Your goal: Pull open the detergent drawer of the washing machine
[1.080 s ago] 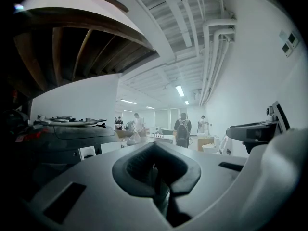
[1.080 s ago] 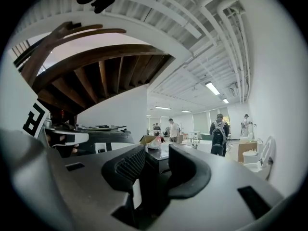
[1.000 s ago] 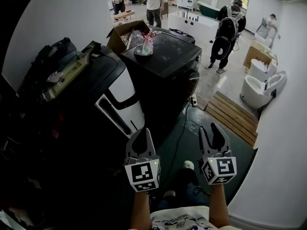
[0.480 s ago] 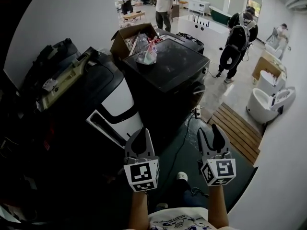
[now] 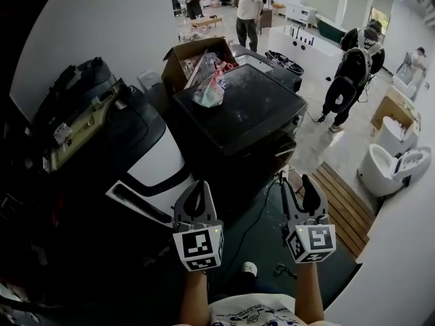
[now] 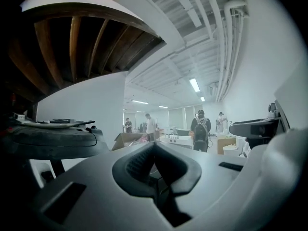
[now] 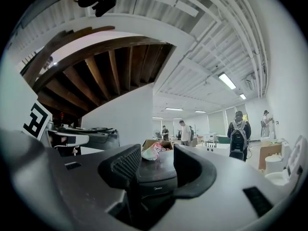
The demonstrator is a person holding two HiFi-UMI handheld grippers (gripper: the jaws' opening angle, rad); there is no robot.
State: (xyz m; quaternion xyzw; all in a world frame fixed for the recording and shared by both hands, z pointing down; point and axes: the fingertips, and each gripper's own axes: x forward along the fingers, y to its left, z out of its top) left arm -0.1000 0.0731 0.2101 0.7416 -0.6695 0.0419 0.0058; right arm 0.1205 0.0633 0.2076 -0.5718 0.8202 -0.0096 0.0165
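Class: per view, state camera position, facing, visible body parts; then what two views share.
Head view: on the head, steeply down at black washing machine; forearms, left gripper, right gripper.
Left gripper view: on that gripper, level across the room; shut fingers.
Right gripper view: likewise level, shares that machine; fingers have just been opening, holding nothing.

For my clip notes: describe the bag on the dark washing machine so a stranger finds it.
Start at the black washing machine mid-room. Near its far left edge, beside the open cardboard box, lies a crumpled clear bag with pink print, the only thing on that lid.
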